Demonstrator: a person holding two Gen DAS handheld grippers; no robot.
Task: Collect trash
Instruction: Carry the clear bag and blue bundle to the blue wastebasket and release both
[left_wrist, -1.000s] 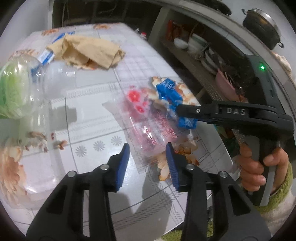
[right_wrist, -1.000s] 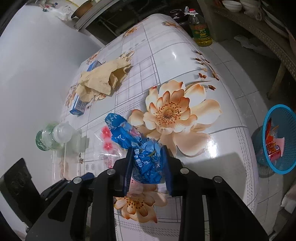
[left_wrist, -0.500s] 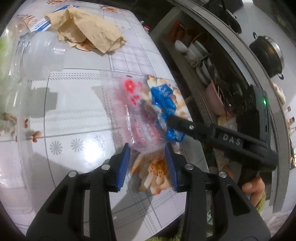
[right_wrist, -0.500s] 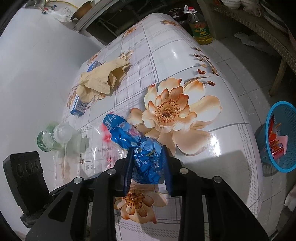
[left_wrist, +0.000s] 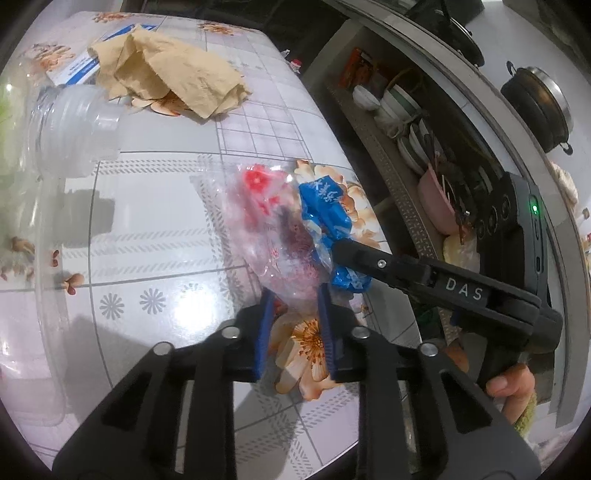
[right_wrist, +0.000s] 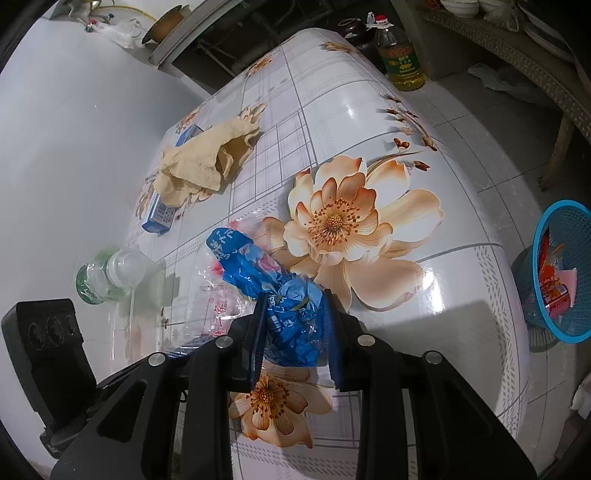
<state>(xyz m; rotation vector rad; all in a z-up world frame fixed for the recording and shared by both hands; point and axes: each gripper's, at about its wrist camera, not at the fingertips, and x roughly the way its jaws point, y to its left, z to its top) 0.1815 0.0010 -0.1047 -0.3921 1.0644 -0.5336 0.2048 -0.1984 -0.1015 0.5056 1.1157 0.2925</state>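
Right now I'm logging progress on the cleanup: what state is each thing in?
blue wrapper: crumpled, held by right gripper
clear plastic bag: pinched by left gripper
plastic bottle: on its side
brown paper: crumpled on table
blue basket: on floor, holding trash

Both hand-held grippers (left_wrist: 293, 295) (right_wrist: 295, 317) clamped, fingers converging.

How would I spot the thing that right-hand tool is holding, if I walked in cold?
Start at the table with the flowered cloth and find its biggest peach blossom. Just beside it, toward the camera, the right gripper pinches a crumpled blue wrapper with white lettering. Next to it lies a clear wrapper with red print, but only this one is solid shiny blue.
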